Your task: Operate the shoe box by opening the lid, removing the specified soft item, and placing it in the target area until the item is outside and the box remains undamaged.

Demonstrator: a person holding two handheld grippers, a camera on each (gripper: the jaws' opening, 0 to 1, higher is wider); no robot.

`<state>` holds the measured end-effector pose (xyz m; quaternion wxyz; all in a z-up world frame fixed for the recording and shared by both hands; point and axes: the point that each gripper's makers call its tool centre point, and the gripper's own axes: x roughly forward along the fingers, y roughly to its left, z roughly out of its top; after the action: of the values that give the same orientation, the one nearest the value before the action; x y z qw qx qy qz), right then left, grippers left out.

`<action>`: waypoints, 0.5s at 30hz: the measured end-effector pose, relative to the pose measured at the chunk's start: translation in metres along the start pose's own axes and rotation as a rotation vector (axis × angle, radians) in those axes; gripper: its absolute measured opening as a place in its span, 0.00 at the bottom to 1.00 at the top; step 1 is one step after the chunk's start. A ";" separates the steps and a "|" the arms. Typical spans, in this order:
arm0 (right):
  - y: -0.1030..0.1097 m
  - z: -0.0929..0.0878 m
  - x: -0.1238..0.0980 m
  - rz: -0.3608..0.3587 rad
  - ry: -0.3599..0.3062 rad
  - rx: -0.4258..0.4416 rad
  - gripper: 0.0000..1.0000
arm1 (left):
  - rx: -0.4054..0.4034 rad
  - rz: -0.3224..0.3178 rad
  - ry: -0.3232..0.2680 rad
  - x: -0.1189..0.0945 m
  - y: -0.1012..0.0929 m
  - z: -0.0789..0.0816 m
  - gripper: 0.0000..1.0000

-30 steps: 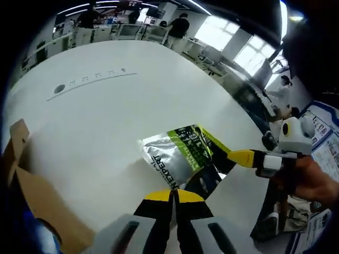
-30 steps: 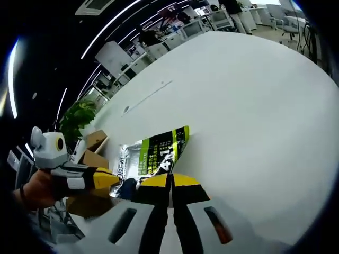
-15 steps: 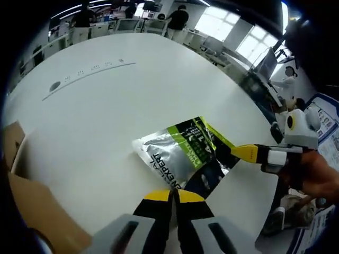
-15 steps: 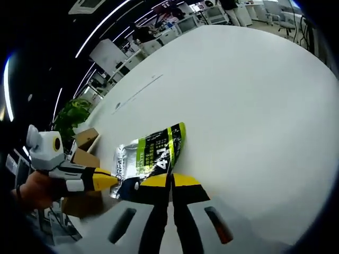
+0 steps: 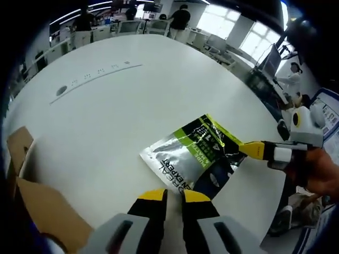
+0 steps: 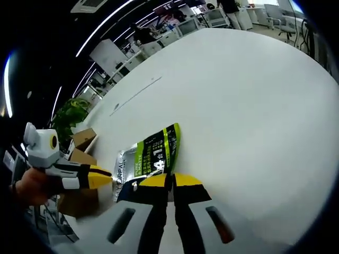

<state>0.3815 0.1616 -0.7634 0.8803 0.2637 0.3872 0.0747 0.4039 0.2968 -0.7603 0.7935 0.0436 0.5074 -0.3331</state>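
A silver, green and black soft pouch (image 5: 190, 159) lies on the white table (image 5: 132, 90). My left gripper (image 5: 175, 193) stands open just short of the pouch's near edge, with table showing between its jaws. From the right, my right gripper (image 5: 246, 150) pinches the pouch's far corner. In the right gripper view the right gripper (image 6: 170, 180) is shut on the pouch (image 6: 148, 156), and the left gripper (image 6: 108, 179) points at its left edge. The brown cardboard shoe box (image 5: 37, 201) stands with its flap up at the lower left.
The shoe box (image 6: 79, 153) sits by the table's edge, with a potted plant (image 6: 74, 119) behind it. A dark round inlay (image 5: 60, 90) and a thin line mark the far tabletop. Desks and people stand in the background.
My left gripper's jaws have parted and let go of the pouch's edge. The pouch has settled flatter on the table. The right gripper stays shut on it.
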 end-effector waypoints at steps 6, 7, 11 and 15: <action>0.000 -0.002 -0.005 -0.020 0.015 -0.043 0.09 | -0.002 0.006 -0.037 -0.013 0.005 0.006 0.12; 0.000 -0.002 -0.006 -0.023 0.015 -0.050 0.08 | -0.006 0.005 -0.050 -0.016 0.005 0.007 0.12; 0.001 0.002 -0.012 -0.027 0.010 -0.059 0.08 | -0.017 0.003 -0.080 -0.026 0.008 0.011 0.12; 0.003 0.006 -0.020 -0.034 0.003 -0.082 0.07 | -0.034 -0.002 -0.110 -0.036 0.012 0.013 0.12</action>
<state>0.3726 0.1550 -0.7452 0.8909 0.2207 0.3896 0.0758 0.4113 0.3181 -0.7277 0.8206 0.0113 0.4686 -0.3269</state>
